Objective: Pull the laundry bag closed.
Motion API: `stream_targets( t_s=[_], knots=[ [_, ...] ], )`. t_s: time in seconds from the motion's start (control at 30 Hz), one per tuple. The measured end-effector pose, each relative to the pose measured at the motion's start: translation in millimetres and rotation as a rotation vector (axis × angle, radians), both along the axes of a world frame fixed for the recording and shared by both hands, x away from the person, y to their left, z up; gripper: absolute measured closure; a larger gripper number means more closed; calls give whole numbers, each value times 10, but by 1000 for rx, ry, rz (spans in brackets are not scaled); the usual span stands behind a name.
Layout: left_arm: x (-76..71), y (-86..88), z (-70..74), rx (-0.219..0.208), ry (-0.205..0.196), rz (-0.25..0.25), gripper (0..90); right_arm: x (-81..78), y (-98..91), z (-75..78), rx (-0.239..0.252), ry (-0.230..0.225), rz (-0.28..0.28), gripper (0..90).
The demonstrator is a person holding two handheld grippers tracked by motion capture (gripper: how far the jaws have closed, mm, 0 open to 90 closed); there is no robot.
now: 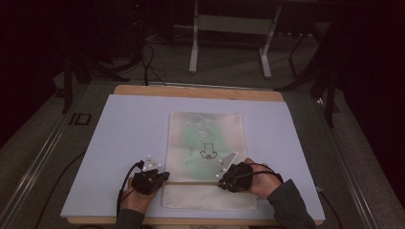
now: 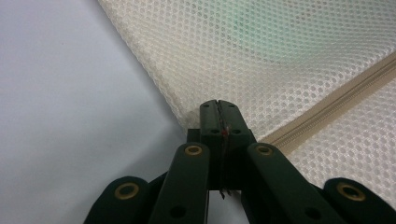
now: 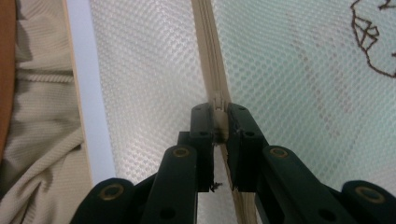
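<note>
A cream honeycomb-mesh laundry bag (image 1: pixel 206 157) lies flat on the pale blue board (image 1: pixel 129 133), a green garment showing through. The left gripper (image 2: pixel 218 108) pinches the mesh edge at the zipper's (image 2: pixel 336 105) end; the right gripper (image 3: pixel 219 112) clamps the zipper pull (image 3: pixel 218 100) (tape running straight ahead of its jaws).

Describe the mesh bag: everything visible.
The mesh bag is a cream, honeycomb-net pouch lying flat on the pale board, long side running away from the person. A beige zipper crosses its near end. Something green with a dark line drawing shows through the net. The left gripper is shut at the bag's left edge; the right gripper is shut on the zipper pull.
</note>
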State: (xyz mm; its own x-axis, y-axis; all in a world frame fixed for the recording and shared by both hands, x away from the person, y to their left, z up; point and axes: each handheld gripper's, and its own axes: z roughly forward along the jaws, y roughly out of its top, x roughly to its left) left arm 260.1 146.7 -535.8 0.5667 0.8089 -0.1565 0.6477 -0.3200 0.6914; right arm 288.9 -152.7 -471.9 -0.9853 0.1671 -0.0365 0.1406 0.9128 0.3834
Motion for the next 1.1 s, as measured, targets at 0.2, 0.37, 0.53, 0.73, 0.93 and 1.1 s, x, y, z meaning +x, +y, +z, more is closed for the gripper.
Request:
stream_targets(
  t_s=[0.2,0.37,0.53,0.73,0.93,1.1],
  knots=[
    [-3,-2,0,1,-1,2,893,3,-70,1,7,8,-17,822],
    [-4,-3,-1,1,-2,3,893,10,-95,-10,5,9,-19,822],
    [-4,-5,-1,1,-2,2,893,7,-145,-14,11,13,-30,822],
    [-5,-5,-1,2,-3,2,893,4,-168,-32,6,11,-33,822],
    [-6,-6,-1,2,-4,2,893,-1,-227,-49,10,19,-49,822],
    [-7,-7,0,3,-4,3,893,-2,-287,-52,15,15,-61,822]
  ],
)
